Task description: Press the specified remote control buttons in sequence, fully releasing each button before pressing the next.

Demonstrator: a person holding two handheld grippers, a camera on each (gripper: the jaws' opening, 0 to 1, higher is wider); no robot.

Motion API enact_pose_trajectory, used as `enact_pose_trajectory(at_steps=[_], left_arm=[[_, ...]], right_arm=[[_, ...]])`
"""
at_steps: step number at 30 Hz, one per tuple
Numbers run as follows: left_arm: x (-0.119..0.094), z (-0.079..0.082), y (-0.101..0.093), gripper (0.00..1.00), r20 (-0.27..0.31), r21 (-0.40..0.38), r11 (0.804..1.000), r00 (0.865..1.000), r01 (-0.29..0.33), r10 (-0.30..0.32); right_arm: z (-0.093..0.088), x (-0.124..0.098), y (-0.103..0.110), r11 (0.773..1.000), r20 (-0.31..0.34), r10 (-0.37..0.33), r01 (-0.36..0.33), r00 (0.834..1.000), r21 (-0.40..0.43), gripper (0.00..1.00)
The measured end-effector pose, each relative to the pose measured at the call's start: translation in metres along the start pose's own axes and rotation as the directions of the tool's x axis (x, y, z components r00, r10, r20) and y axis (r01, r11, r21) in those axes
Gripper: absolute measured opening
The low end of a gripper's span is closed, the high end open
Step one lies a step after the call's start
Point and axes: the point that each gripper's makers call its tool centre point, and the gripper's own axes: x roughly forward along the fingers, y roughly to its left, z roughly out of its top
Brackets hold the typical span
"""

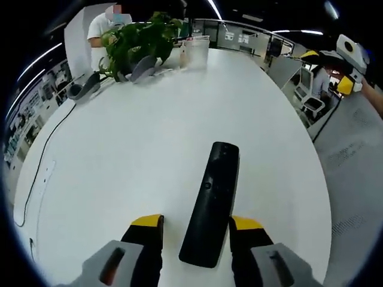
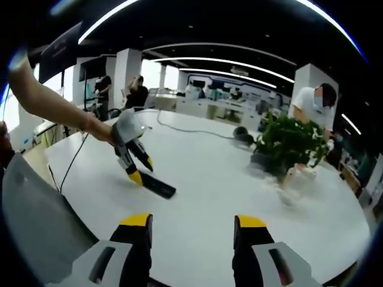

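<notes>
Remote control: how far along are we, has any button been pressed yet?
No press shows. The remote control lies flat on the white table, between the open jaws of the left tool. The right tool hovers apart, open and empty. The whole button sequence looks left.

Black remote control [image 1: 211, 203], white table [image 1: 131, 155], green plant [image 1: 139, 39], yellow-tipped black gripper [image 1: 197, 224], grey chair [image 1: 308, 98].

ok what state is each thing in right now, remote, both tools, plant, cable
remote: flat on the white table, its near end between the left tool's jaws, not gripped
left tool: open, jaws either side of the remote
right tool: open, empty, off the table
plant: upright at the table's far side
cable: slack, trailing across the table
</notes>
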Motion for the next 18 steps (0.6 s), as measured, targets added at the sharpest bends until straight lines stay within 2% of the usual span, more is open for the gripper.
enact_pose_trajectory(at_steps=[3, 4, 7, 18], left_arm=[[0.0008, -0.0001, -0.0003, 0.42, -0.006, 0.061, 0.998, 1.000, -0.015, 0.015], [0.0003, -0.0005, -0.0046, 0.39, -0.007, 0.041, 0.999, 1.000, 0.001, -0.001], [0.0009, 0.0003, -0.0059, 0.29, -0.002, 0.061, 0.998, 1.000, 0.003, -0.003], [0.0014, 0.0001, -0.0077, 0.25, 0.016, 0.056, 0.998, 1.000, -0.009, 0.008]], right_arm=[[-0.0007, 0.0005, 0.0010, 1.000, -0.005, 0.004, -0.004, 1.000, -0.006, 0.52], [-0.0009, 0.0007, 0.0013, 1.000, -0.006, 0.006, -0.006, 1.000, -0.008, 0.52], [-0.0011, 0.0008, 0.0015, 1.000, -0.007, 0.006, -0.006, 1.000, -0.009, 0.51], [-0.0023, 0.0013, 0.0024, 1.000, -0.012, 0.011, -0.011, 1.000, -0.011, 0.50]])
